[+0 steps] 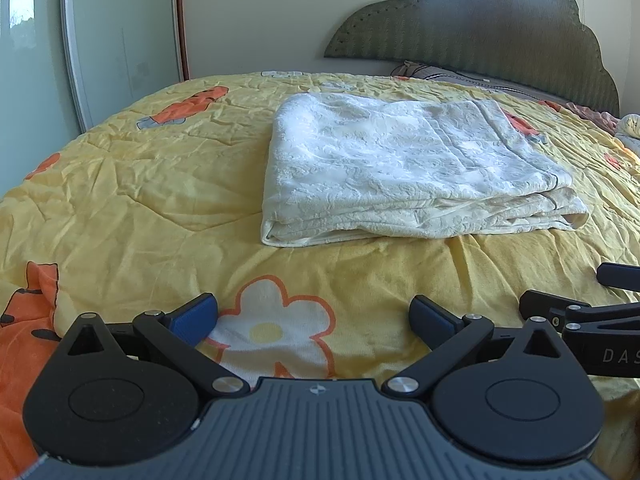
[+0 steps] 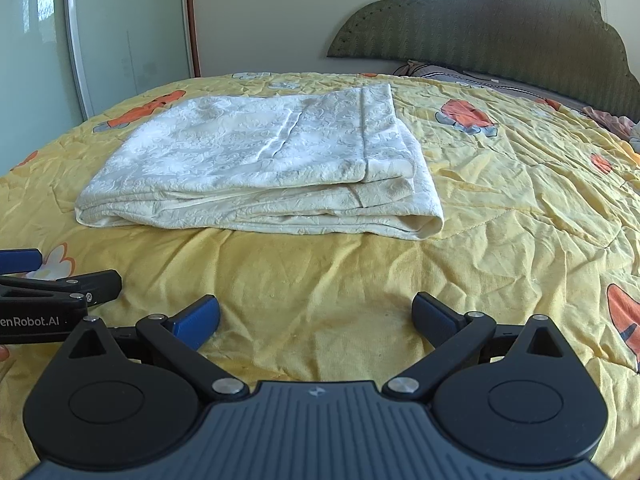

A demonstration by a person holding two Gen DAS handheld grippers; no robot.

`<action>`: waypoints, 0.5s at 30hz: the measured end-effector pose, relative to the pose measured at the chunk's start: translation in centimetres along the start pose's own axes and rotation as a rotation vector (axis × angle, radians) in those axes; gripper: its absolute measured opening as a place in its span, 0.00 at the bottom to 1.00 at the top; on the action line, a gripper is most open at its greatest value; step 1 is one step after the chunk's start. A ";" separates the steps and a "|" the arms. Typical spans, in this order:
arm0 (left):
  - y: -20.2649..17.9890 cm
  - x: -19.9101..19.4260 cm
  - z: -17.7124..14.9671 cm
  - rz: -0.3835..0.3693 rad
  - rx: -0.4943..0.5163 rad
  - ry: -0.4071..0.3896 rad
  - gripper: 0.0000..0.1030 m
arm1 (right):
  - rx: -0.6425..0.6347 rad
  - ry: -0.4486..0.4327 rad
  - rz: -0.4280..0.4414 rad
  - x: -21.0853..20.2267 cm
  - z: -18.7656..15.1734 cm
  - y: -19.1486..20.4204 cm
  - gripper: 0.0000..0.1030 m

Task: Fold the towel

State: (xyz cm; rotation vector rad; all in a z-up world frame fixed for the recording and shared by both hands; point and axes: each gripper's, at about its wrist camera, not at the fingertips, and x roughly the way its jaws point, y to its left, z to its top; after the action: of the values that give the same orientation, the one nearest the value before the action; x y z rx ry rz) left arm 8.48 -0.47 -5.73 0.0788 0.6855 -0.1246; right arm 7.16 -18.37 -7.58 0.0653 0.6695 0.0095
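My left gripper [image 1: 314, 314] hangs low with its jaws spread wide, the blue pads [image 1: 198, 312] well apart and nothing between them. My right gripper [image 2: 316, 314] is the same: jaws wide, blue pads [image 2: 434, 316] apart, gripping nothing. The two sit side by side, close together at about the same height, both pointing the same way. From the left wrist, the right gripper's black fingers [image 1: 560, 312] reach in at the right edge; from the right wrist, the left gripper's fingers [image 2: 80, 286] reach in at the left edge.
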 end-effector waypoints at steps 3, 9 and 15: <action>0.0 0.0 0.0 0.000 0.000 0.000 1.00 | 0.000 0.000 0.000 0.0 0.0 0.0 1.00; 0.0 0.0 0.0 -0.003 -0.003 0.000 1.00 | 0.000 0.000 -0.001 0.0 0.0 0.0 1.00; 0.1 0.0 0.0 0.013 -0.008 -0.001 1.00 | 0.001 0.000 -0.003 0.0 0.0 0.0 1.00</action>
State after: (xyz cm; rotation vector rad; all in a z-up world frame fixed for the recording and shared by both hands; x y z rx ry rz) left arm 8.47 -0.41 -5.77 0.0758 0.6846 -0.1097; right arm 7.14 -18.34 -7.60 0.0647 0.6697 0.0061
